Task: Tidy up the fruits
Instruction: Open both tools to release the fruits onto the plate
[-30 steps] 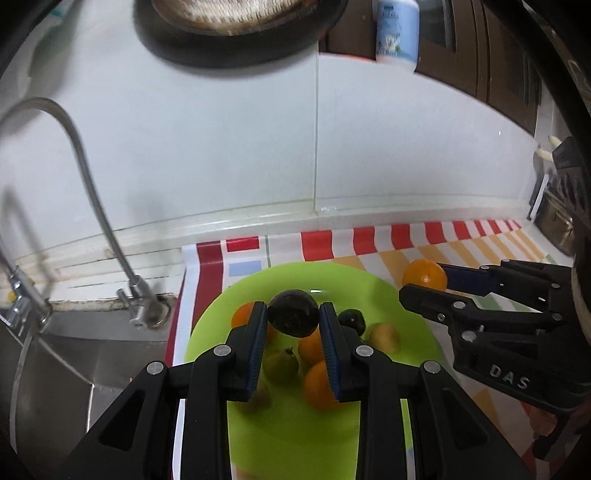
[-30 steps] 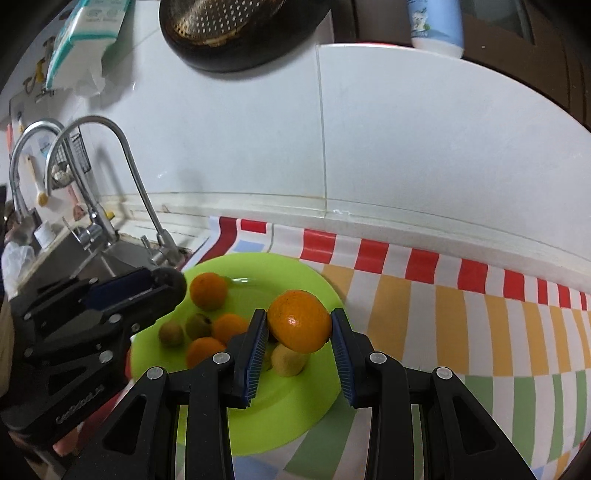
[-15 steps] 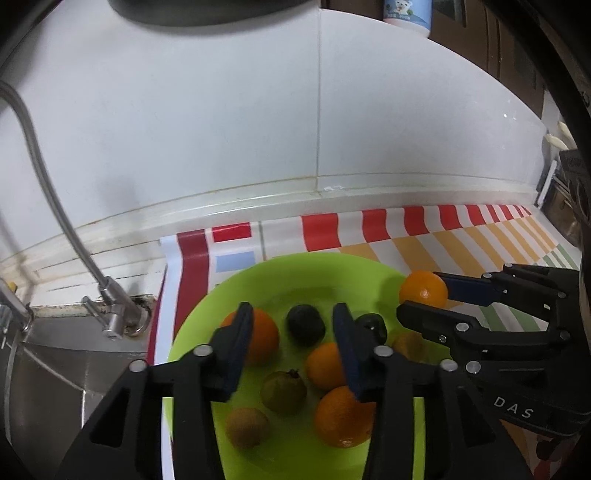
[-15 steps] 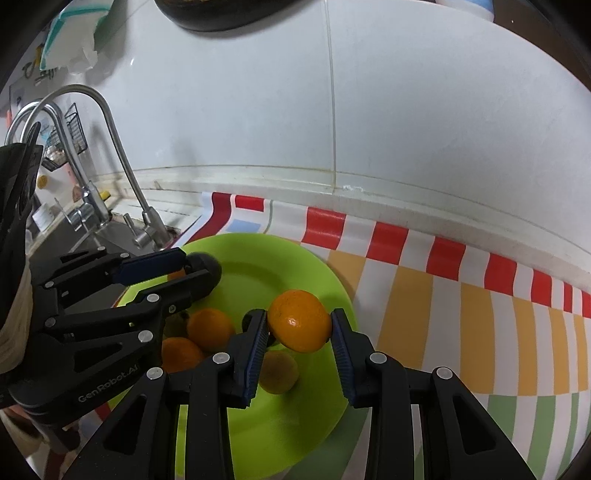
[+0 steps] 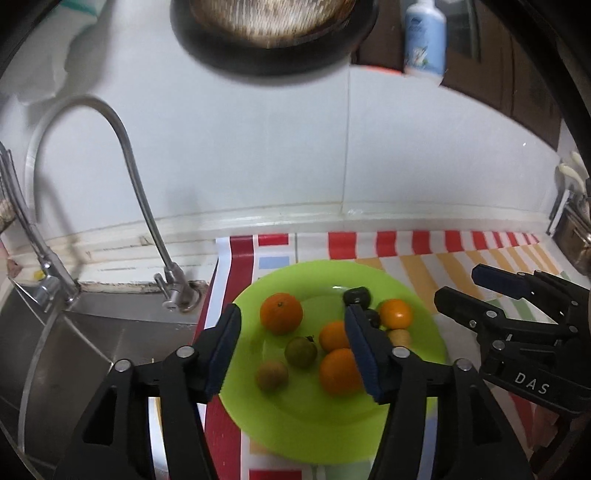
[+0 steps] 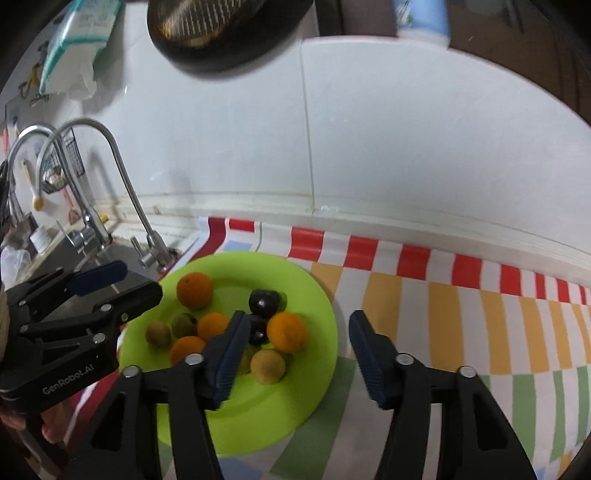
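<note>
A lime green plate (image 5: pixel 280 424) (image 6: pixel 314 369) lies on the striped mat and holds several fruits: oranges (image 5: pixel 281 313) (image 6: pixel 286 331), dark plums (image 5: pixel 357 295) (image 6: pixel 264 300), and small green-brown fruits (image 5: pixel 301 351) (image 6: pixel 267 366). My left gripper (image 5: pixel 291 349) is open and empty, above the plate's near side. My right gripper (image 6: pixel 295 352) is open and empty, above the plate's right edge. The orange (image 5: pixel 396 314) that it held lies on the plate. Each gripper shows in the other's view, the right one (image 5: pixel 476 291) and the left one (image 6: pixel 122 280).
A steel sink (image 5: pixel 55 354) with curved taps (image 5: pixel 122 147) lies left of the plate. A white tiled wall (image 6: pixel 369 147) rises behind. A dark pan (image 5: pixel 273 33) and a bottle (image 5: pixel 424 37) hang above. The striped mat (image 6: pixel 480 314) stretches to the right.
My left gripper let go of the dark plum onto the plate and opened wide. My right gripper opened and dropped its orange on the plate. Both grippers drew back and up.
</note>
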Demonstrator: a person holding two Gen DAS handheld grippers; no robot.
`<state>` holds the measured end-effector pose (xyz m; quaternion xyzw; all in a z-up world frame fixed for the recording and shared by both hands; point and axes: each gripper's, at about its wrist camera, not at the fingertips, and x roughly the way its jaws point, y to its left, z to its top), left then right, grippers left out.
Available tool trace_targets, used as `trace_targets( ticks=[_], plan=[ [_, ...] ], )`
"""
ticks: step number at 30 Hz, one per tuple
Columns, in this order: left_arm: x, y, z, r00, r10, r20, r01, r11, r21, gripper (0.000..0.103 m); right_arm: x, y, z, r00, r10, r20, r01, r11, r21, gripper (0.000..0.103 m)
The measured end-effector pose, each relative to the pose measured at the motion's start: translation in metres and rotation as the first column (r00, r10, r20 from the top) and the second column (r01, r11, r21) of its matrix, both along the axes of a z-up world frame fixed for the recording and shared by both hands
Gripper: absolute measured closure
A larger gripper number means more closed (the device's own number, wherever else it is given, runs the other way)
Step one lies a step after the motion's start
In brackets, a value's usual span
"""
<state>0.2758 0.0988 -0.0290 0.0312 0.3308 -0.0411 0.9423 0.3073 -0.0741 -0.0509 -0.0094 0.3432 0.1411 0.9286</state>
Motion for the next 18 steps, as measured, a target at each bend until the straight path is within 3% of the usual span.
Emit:
trace_targets(
  ticks=[3, 6, 10, 14, 18],
  plan=[
    [-0.022, -0.002, 0.017, 0.998, 0.027, 0.050, -0.028, 0.999, 0.021, 0.035, -0.018, -0.003, 0.015, 0.999, -0.004, 0.036, 0.004, 1.000, 0.000, 0.045],
    [-0.041, -0.002, 0.033, 0.994, 0.057, 0.098, -0.062, 0.997, 0.048, 0.030, -0.037, -0.008, 0.029, 0.996, -0.026, 0.081, 0.027, 1.000, -0.004, 0.032],
    [-0.064, -0.003, 0.042, 0.989, 0.072, 0.132, -0.081, 0.994, 0.069, 0.018, -0.059, -0.012, 0.044, 0.991, -0.053, 0.121, 0.055, 0.998, -0.016, 0.032],
    [-0.082, -0.001, 0.049, 0.987, 0.076, 0.141, -0.085, 0.995, 0.059, 0.013, -0.078, -0.015, 0.051, 0.989, -0.073, 0.125, 0.074, 0.997, -0.005, 0.023],
    [-0.100, 0.002, 0.052, 0.987, 0.062, 0.148, -0.070, 0.996, 0.051, 0.008, -0.099, -0.012, 0.057, 0.985, -0.099, 0.140, 0.102, 0.995, -0.013, 0.023]
  ],
)
